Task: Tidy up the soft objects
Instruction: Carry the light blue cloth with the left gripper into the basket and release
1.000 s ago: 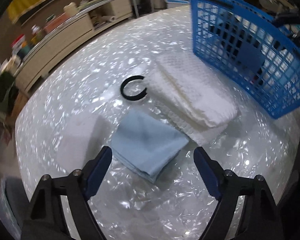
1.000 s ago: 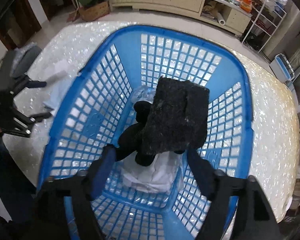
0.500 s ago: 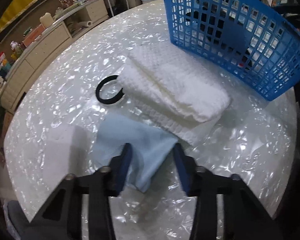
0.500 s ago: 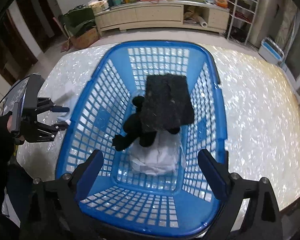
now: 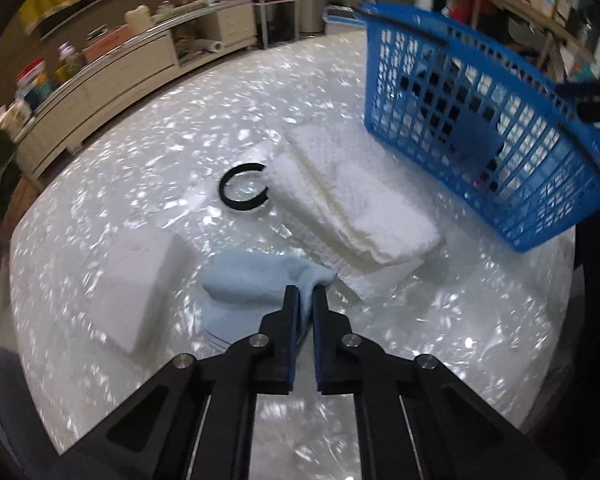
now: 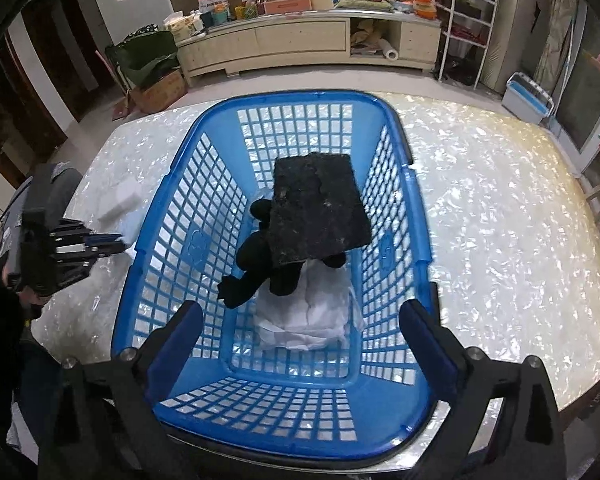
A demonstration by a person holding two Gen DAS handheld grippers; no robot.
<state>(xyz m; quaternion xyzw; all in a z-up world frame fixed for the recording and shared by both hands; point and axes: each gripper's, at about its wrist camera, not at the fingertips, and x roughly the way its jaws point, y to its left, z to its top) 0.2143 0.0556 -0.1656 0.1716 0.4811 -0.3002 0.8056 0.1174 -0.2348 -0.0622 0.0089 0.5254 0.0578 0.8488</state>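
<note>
1. The left tongs (image 5: 306,300) were nearly closed, pinching a fold of the light blue cloth (image 5: 252,280) between their blue pads, with the bunched cloth spreading ahead and to the left of the tips.
2. The lower layers of the blue cloth rested on the pearly white desk (image 5: 140,160), just below the raised fold.
3. The right tongs (image 6: 300,332) stood wide apart and held nothing, one finger at each side of the near end of the blue basket (image 6: 172,184).
4. Inside the basket, ahead of the right tongs, lay a dark rough pad (image 6: 316,208) on top of a black soft toy (image 6: 256,264), which sat on a white cloth (image 6: 308,320) at the basket floor.
5. In the left wrist view, a folded white towel (image 5: 352,208) lay on the desk beyond the blue cloth, between it and the basket (image 5: 480,128), its far edge near the basket wall.
6. A black open ring (image 5: 242,186) lay flat on the desk, touching or just beside the towel's left edge.
7. A white foam block (image 5: 136,276) lay on the desk to the left of the blue cloth, just beside it.
8. In the right wrist view, the left tongs (image 6: 120,242) appeared at the basket's left side, outside its wall.
</note>
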